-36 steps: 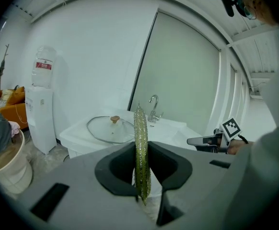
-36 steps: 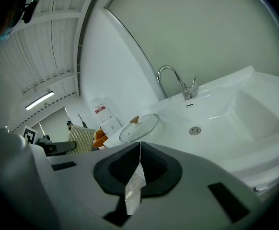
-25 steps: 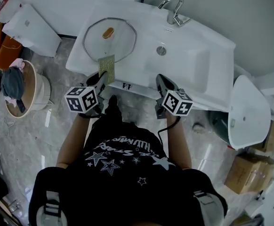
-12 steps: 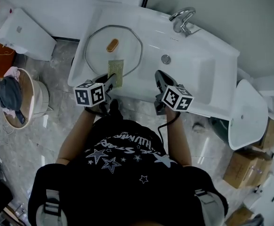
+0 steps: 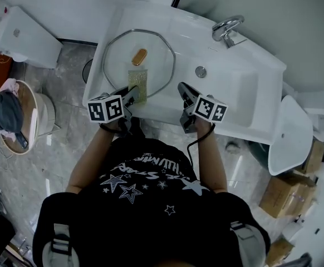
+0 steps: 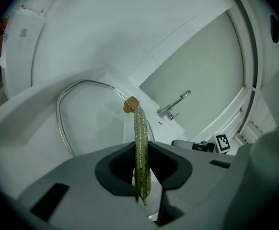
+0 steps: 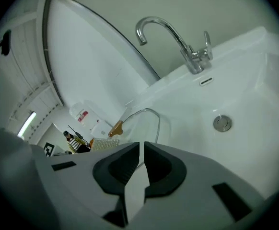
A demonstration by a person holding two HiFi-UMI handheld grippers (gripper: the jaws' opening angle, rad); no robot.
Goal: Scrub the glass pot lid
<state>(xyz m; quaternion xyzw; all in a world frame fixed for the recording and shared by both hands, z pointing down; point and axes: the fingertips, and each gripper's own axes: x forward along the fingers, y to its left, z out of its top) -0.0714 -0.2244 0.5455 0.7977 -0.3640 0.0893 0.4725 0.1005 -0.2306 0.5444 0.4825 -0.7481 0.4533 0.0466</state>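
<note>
Glass pot lid lies flat in sink, 12 o'clock of left gripper, the nearer one, clamped on scrub pad whose long axis points at knob. Right gripper: jaws together, empty.

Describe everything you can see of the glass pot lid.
The glass pot lid is round, clear glass with a thin metal rim and an amber-brown knob at its centre. It lies flat, knob up, on the left part of the white sink. The left claw holds a yellow-green scouring pad over its near edge; contact cannot be confirmed.
</note>
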